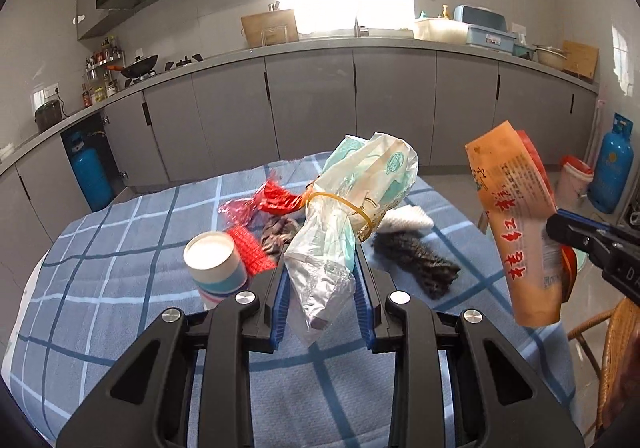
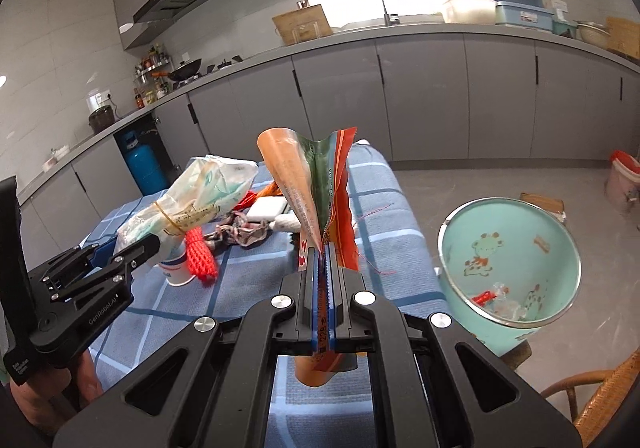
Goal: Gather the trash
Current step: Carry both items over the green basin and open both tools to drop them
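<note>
left tool (image 1: 322, 280) clamps the crumpled clear plastic bag (image 1: 352, 200); right tool (image 2: 323, 272) pinches the orange foil wrapper (image 2: 316, 188), both lifted, probably for the pale green bin (image 2: 510, 268) on its right.

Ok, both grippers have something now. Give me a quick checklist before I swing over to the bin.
1. Right gripper clamped on the orange packet: ok, jaws shut on its lower part.
2. Left gripper holding the banded plastic bag bundle: ok, pads press its lower end.
3. Both loads lifted clear of the checked tablecloth: ok.
4. Turquoise bin open and unobstructed: ok, only a few scraps at the bottom.
5. Bundle's rubber band secure: cannot tell.
6. Table cleared: not ok, paper cup, red netting and other scraps remain.
</note>
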`<action>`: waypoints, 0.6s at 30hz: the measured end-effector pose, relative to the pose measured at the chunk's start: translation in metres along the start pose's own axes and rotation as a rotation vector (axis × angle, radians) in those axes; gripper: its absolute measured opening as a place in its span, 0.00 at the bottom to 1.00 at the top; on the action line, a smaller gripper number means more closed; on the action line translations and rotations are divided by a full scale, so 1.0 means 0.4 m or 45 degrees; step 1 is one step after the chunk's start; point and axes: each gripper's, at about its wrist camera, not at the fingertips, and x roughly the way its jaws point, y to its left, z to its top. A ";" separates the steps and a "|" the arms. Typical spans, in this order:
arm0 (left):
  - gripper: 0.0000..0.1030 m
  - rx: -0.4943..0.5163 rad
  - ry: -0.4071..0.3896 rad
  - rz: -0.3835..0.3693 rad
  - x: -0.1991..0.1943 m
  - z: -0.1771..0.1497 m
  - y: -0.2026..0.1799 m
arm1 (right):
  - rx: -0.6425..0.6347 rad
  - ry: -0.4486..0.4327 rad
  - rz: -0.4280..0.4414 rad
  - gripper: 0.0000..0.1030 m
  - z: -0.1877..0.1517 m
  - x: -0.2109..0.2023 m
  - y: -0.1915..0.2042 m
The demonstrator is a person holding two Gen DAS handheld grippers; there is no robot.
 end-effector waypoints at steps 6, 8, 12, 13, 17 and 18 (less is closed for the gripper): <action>0.28 0.035 -0.040 -0.064 0.009 0.043 -0.081 | 0.035 -0.036 -0.053 0.04 0.009 -0.021 -0.060; 0.28 0.049 -0.054 -0.090 0.014 0.061 -0.111 | 0.048 -0.048 -0.074 0.04 0.012 -0.027 -0.083; 0.28 0.074 -0.079 -0.132 0.027 0.093 -0.169 | 0.075 -0.073 -0.115 0.04 0.020 -0.039 -0.132; 0.28 0.078 -0.081 -0.142 0.031 0.097 -0.181 | 0.081 -0.077 -0.122 0.04 0.021 -0.040 -0.141; 0.28 0.096 -0.090 -0.170 0.047 0.117 -0.223 | 0.108 -0.092 -0.158 0.04 0.027 -0.046 -0.188; 0.28 0.098 -0.089 -0.179 0.054 0.121 -0.233 | 0.116 -0.097 -0.167 0.04 0.028 -0.047 -0.200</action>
